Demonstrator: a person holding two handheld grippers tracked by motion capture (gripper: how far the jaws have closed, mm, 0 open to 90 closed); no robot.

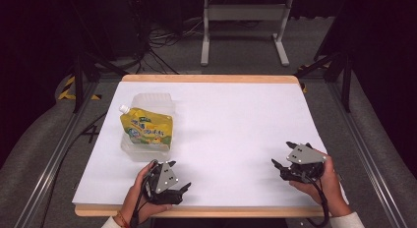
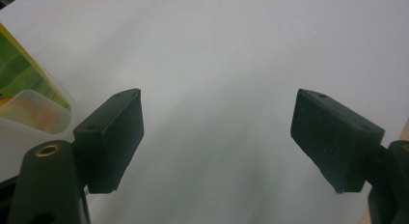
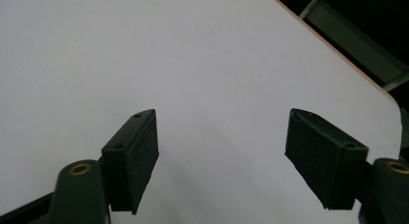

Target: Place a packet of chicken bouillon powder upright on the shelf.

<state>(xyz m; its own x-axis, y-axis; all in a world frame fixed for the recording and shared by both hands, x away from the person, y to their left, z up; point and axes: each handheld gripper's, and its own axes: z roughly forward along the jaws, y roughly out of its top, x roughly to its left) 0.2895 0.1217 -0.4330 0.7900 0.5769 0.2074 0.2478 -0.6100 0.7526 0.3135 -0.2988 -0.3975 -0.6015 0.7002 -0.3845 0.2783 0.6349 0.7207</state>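
A yellow spouted pouch (image 1: 146,127) lies flat on top of a clear plastic container (image 1: 148,99) at the left of the white table (image 1: 236,120). My left gripper (image 1: 180,179) is held near the front edge, just in front of the container, with its jaws wide apart and nothing between them. In the left gripper view the gripper (image 2: 219,132) is open over bare white surface, and the container's corner (image 2: 36,113) and the pouch (image 2: 17,72) sit at the left edge. My right gripper (image 1: 282,154) rests at the front right, also open and empty (image 3: 222,151).
The table's wooden rim (image 1: 206,78) borders the white surface, and its right edge (image 3: 337,50) runs past the right gripper. Beyond the far edge stand a white metal frame (image 1: 243,26) and loose cables (image 1: 167,39) on the floor. Aluminium rails (image 1: 54,154) flank the table.
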